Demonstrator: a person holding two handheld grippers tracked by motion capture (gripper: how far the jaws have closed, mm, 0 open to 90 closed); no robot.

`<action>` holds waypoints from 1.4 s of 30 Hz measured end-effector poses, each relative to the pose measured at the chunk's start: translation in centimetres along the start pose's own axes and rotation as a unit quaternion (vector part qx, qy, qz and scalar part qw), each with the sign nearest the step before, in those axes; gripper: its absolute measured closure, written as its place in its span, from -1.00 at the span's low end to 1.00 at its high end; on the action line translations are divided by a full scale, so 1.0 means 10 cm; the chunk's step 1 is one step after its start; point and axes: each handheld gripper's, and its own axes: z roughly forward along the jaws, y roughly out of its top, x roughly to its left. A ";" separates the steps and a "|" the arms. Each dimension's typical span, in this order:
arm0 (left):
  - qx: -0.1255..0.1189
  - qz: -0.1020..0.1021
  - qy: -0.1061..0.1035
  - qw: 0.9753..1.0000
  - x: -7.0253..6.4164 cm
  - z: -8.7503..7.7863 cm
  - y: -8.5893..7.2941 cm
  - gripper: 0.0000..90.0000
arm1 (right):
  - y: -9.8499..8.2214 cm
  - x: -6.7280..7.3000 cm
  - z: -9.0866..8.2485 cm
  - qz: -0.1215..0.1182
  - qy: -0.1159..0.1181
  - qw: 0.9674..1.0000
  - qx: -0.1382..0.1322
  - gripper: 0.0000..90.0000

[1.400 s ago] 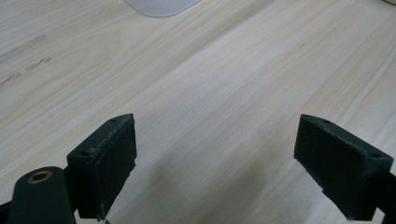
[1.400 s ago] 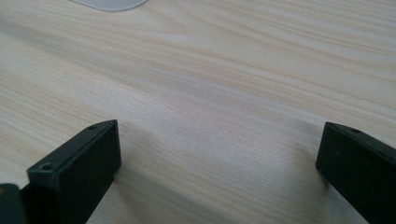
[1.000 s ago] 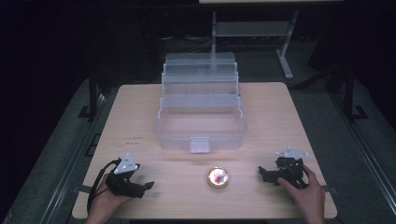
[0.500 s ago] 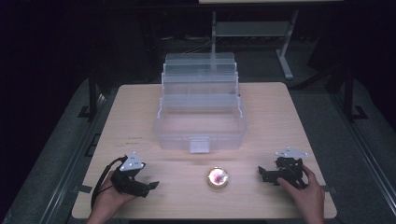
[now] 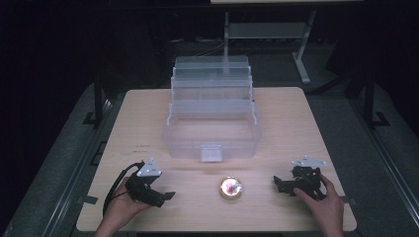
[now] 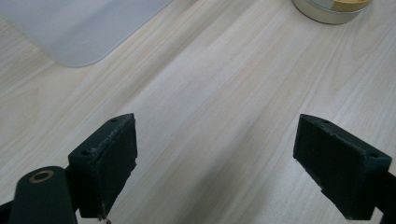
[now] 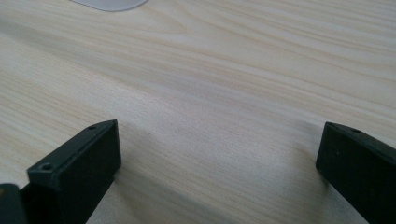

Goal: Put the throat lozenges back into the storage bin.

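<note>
both jaws wide apart — left gripper (image 5: pixel 165 196); right gripper (image 5: pixel 277 184) — round tin (image 5: pixel 230 188) between

table (image 5: pixel 148 123) pale woodgrain | box (image 5: pixel 212 128) clear | tin (image 5: pixel 230 188) gold, perhaps pink-topped

The tiered box (image 5: pixel 211 118) stands on the table (image 5: pixel 291 118), at its middle toward the far edge. Before the box, near the front edge, lies the small round tin (image 5: pixel 230 188). Left of the tin, well apart, rests the left gripper (image 5: pixel 163 196); right of the tin, about as far, rests the right gripper (image 5: pixel 277 183)
</note>
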 end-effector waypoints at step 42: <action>0.049 0.068 -0.059 0.995 -0.27 0.30 0.62 -0.70 | 0.00 0.00 0.00 -0.001 0.000 1.000 -0.001 -1.00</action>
